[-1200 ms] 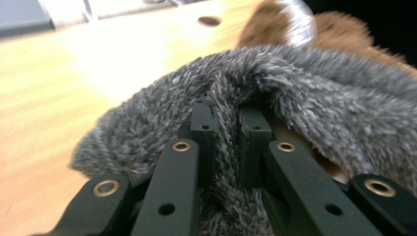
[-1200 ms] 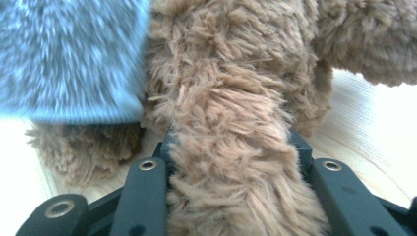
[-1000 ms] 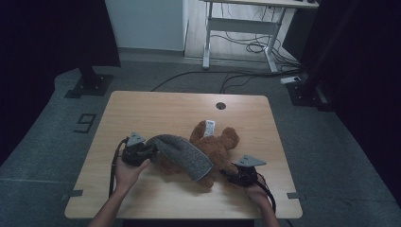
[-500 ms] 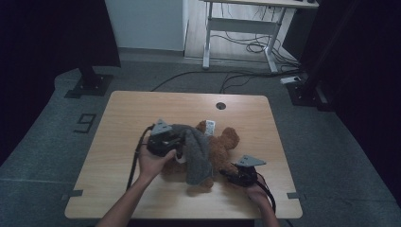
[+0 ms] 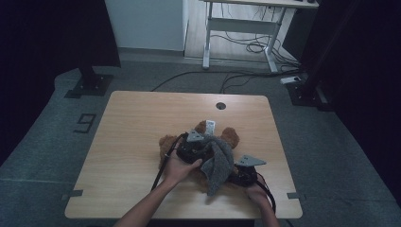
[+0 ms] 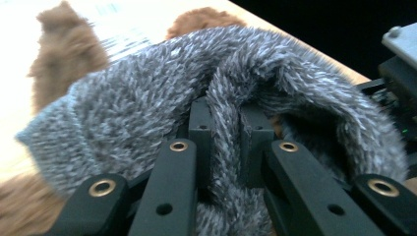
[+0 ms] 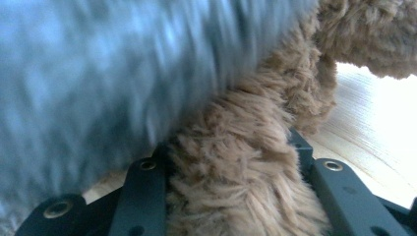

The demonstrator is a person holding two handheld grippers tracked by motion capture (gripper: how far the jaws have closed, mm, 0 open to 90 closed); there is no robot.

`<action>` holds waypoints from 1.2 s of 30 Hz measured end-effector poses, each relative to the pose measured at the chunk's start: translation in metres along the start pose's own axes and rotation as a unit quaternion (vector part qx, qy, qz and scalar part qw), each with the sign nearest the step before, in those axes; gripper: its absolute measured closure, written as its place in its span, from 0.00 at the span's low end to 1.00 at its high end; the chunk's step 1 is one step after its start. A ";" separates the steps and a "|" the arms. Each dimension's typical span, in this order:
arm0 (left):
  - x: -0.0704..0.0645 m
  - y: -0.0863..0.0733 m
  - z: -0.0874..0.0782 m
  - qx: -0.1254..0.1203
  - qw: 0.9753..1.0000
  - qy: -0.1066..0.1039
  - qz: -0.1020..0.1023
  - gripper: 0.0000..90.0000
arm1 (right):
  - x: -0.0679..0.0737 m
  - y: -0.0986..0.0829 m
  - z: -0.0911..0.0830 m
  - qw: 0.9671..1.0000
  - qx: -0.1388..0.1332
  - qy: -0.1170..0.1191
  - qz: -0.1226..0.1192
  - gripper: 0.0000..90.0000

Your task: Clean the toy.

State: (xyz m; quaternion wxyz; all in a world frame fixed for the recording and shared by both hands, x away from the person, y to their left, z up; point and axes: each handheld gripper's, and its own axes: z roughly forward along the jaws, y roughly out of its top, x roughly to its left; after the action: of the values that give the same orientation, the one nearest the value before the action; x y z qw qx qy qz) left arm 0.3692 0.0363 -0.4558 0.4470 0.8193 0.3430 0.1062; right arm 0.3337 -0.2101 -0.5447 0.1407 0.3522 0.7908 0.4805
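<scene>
A brown plush teddy bear lies on the wooden desk, toward its near right part, with a white tag showing at its far end and fuzzy limbs spread to either side. A grey fuzzy knitted cloth is draped over the bear's middle, bunched and hanging toward the near edge; in the left gripper view a fold of it stands pinched between the left tongs. In the right gripper view a shaggy brown limb of the bear sits clamped between the right tongs, just under the grey cloth.
</scene>
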 end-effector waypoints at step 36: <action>0.103 -0.087 -0.116 -0.047 0.988 0.109 -0.095 0.87 | -0.001 0.000 0.000 1.000 0.000 -0.002 0.001 0.63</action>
State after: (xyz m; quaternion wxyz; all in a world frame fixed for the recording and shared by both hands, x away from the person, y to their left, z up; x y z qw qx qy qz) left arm 0.3494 0.2126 -0.4721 0.4532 0.7445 0.4606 0.1679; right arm 0.3345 -0.2104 -0.5452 0.1422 0.3539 0.7903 0.4795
